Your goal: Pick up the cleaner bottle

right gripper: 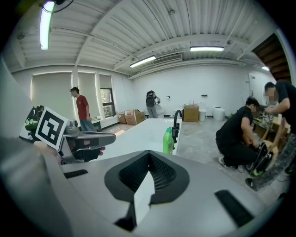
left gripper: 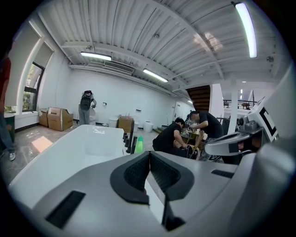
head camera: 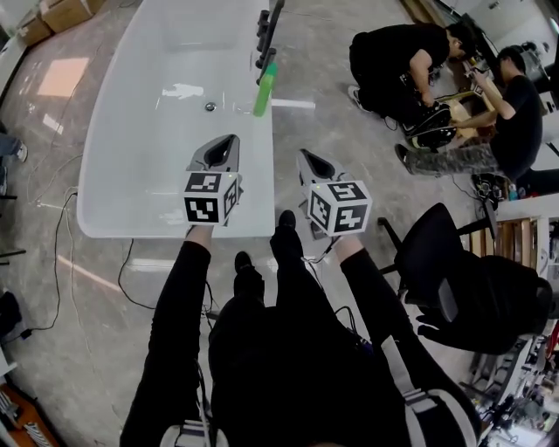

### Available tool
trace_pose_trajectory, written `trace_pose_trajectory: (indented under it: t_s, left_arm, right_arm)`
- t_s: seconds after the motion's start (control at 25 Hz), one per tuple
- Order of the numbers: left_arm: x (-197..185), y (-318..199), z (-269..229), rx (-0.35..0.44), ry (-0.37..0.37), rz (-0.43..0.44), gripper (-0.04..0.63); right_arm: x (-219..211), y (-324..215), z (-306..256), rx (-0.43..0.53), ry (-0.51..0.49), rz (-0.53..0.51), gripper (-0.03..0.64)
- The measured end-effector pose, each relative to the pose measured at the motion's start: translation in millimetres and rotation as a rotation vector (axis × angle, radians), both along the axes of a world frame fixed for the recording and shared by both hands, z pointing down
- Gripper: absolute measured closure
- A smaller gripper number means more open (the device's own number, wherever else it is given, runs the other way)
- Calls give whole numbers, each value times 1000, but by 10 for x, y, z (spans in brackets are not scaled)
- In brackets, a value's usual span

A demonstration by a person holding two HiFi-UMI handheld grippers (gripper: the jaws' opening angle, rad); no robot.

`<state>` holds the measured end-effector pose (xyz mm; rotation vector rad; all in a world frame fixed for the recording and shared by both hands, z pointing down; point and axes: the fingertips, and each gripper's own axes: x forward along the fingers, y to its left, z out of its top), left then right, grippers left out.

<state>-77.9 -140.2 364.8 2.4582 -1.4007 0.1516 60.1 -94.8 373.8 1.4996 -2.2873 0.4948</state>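
Note:
The green cleaner bottle (head camera: 264,89) stands upright on the right rim of a white bathtub (head camera: 131,140), beside a black faucet (head camera: 269,30). It also shows ahead in the left gripper view (left gripper: 138,144) and the right gripper view (right gripper: 168,141). My left gripper (head camera: 229,140) hovers over the tub's near right corner, well short of the bottle, with its jaws shut and nothing between them (left gripper: 149,153). My right gripper (head camera: 306,155) is just outside the tub's right edge, also shut and empty (right gripper: 149,152). Both point toward the bottle.
Two people (head camera: 419,79) crouch on the floor right of the tub. A black office chair (head camera: 445,279) stands at the right. Cardboard boxes (head camera: 52,17) sit at the far left, and cables (head camera: 61,253) trail beside the tub. A standing person (right gripper: 82,109) is at the left.

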Motion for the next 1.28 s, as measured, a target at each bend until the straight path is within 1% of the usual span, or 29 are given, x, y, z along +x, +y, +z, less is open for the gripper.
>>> trace_pose_trajectory:
  t_s: [0.2,0.36,0.52,0.76,0.92,1.08,1.28]
  left_arm:
    - [99,-191,47,-5,-25,11,586]
    - [182,-384,80,-15,-40,10,586]
    - [343,-507,177,-21,-49,16,580]
    - [591,-780,358,-64,-58,12,511]
    - [668,-1001,499,-99,-62,-6,466]
    - [798,-1263,693,-134,-55,-37,391]
    - [874,-1522,924,-185,-71,-35,342]
  right_arm:
    - [7,-206,40,8,-5,-15,615]
    - [17,-386,124,-9,-19,-29,615]
    - [104,-509,248,-25,-26,-39,615]
    - [310,-809,357,-55,-27,-60,615]
    - [369,-1044,416,-71,-27,-87,615]
    - [505,-1294,553,-86,-32,-107,615]
    - [568,-1568,730,-103,-32,-128,615]
